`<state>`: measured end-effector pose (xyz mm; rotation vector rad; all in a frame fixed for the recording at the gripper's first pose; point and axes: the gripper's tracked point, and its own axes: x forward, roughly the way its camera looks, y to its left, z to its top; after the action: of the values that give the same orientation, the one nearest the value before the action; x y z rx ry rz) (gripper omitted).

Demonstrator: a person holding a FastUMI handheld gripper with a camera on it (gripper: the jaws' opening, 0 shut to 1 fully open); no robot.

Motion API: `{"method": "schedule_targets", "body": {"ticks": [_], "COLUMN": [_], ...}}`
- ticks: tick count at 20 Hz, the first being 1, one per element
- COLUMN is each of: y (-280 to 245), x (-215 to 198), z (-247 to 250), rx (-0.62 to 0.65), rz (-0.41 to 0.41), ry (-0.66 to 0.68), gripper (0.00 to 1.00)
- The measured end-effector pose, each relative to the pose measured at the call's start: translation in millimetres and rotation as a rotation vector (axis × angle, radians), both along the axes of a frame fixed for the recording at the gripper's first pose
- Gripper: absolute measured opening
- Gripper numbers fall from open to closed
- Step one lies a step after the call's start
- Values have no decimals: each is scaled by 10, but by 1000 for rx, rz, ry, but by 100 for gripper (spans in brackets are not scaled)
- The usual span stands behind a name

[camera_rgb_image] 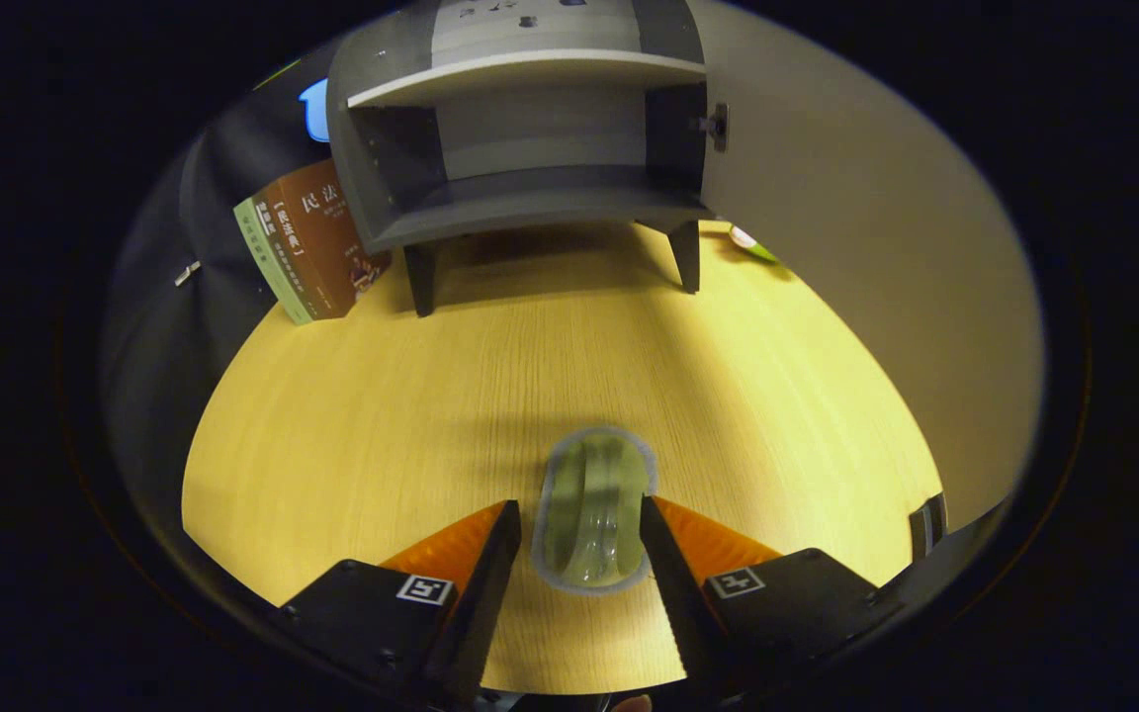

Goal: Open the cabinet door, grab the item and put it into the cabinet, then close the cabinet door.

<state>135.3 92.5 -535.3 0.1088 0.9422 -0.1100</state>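
A pale green, translucent oval item (596, 494) with a grey rim lies on the wooden table (382, 415). It sits between the fingers of my gripper (579, 512), which stands open around it. The right finger is at its edge, and a narrow gap shows on the left side. Beyond the fingers, at the far side of the table, stands a small grey cabinet (530, 198) on short legs. Its inside shelf is bare. The cabinet door (876, 257) is swung wide open to the right, a large pale panel reaching toward me.
Two books (317, 247) lean against the cabinet's left side. A small green and white thing (753, 243) lies behind the right cabinet leg, by the door. Bare tabletop stretches between the item and the cabinet.
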Motion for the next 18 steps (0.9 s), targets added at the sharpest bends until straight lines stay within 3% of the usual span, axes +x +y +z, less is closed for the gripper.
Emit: {"method": "schedule_targets", "body": {"ticks": [3, 5, 7, 12, 18], "y": [-77, -100, -95, -97, -128], "x": [-11, -1, 17, 119, 307], "z": [-207, -204, -162, 41, 1104], "rx": [-22, -28, -31, -32, 2], "rz": [-34, -36, -16, 14, 52], "ry": [42, 41, 25, -14, -128], "gripper": [70, 36, 21, 15, 14]}}
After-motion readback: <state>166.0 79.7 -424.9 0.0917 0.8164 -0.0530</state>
